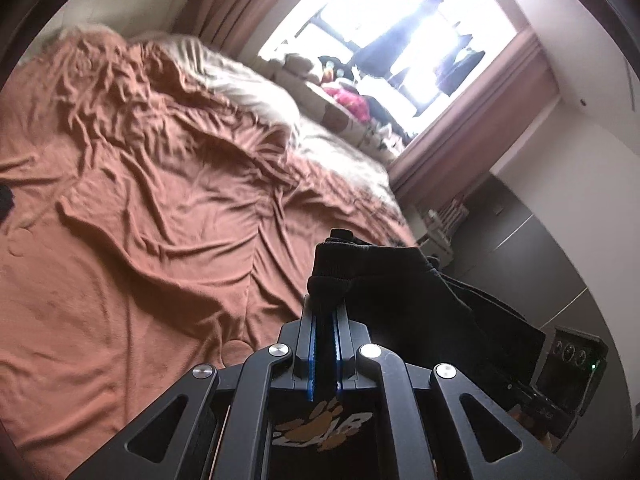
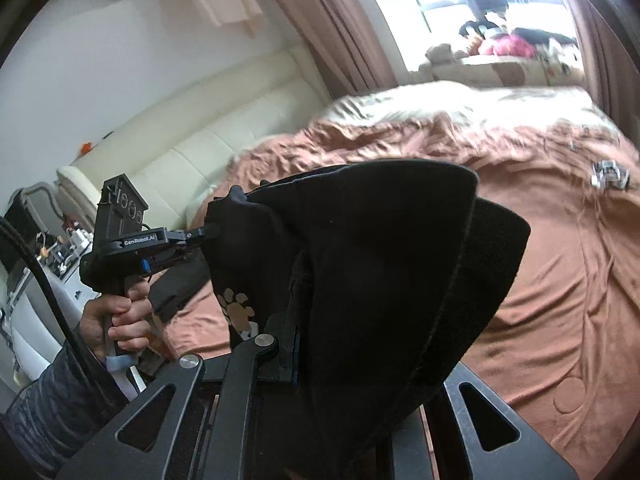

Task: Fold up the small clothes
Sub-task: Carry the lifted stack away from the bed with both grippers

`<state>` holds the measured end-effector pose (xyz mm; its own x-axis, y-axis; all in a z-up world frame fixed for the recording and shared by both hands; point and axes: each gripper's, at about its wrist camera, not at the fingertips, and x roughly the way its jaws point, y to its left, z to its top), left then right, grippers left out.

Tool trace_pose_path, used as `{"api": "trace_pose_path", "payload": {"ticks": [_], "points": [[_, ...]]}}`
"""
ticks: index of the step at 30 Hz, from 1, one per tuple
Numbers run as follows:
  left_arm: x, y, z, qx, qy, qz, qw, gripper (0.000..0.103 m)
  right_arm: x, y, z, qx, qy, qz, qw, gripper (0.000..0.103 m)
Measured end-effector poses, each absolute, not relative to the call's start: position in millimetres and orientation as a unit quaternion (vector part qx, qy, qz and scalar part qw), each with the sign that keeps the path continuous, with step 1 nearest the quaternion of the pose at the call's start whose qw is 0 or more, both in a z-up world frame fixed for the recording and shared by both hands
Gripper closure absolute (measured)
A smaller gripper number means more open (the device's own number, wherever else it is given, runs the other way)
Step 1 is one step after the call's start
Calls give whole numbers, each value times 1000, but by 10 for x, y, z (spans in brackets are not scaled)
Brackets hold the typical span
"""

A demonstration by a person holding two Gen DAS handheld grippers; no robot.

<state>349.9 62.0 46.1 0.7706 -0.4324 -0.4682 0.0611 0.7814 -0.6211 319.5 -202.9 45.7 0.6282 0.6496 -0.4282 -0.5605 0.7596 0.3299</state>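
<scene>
While both tools hold the cloth up: the lines below run from nearest to farthest.
Left tool (image 1: 326,308): pressed together on a thick hem of the black garment (image 1: 400,292), which bunches over the fingertips and hangs off to the right.
Right tool (image 2: 298,344): mostly hidden under the cloth; its fingers look closed on another edge of the same garment.
Garment: a small black piece with a tan paw print (image 2: 238,310), slung in the air between the two tools, above the bed and not lying on it.
Left hand (image 2: 120,316): seen from the right wrist view, wrapped round the handle of its tool.
Bed (image 1: 140,220): covered by a wrinkled rust-brown sheet; open space lies just beyond the garment.
Step in hand: likely lifting the piece to spread it before laying it flat.
How to do it well: keep both pinches firm, draw the tools apart until the top edge is taut, let the cloth hang free of twists, then lower it onto a smoother part of the sheet.
Far end: pale pillows (image 1: 240,80), then a bright window (image 1: 400,32) with curtains.
</scene>
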Motion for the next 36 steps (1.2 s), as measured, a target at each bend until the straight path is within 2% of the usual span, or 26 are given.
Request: {"api": "trace_pose_path", "payload": {"ticks": [9,17,36], "points": [[2837,859,1115,-298,252,-131,911,97,2285,-1885,922,53,214,347,911,94],[2353,1308,1433,-291,219,-112,925,97,1947,-1442,1128,32,210,374,903,94],[1382,3232,1573,-311,146,-34,938,97,2721,33,1178,-19,210,457,864,94]]}}
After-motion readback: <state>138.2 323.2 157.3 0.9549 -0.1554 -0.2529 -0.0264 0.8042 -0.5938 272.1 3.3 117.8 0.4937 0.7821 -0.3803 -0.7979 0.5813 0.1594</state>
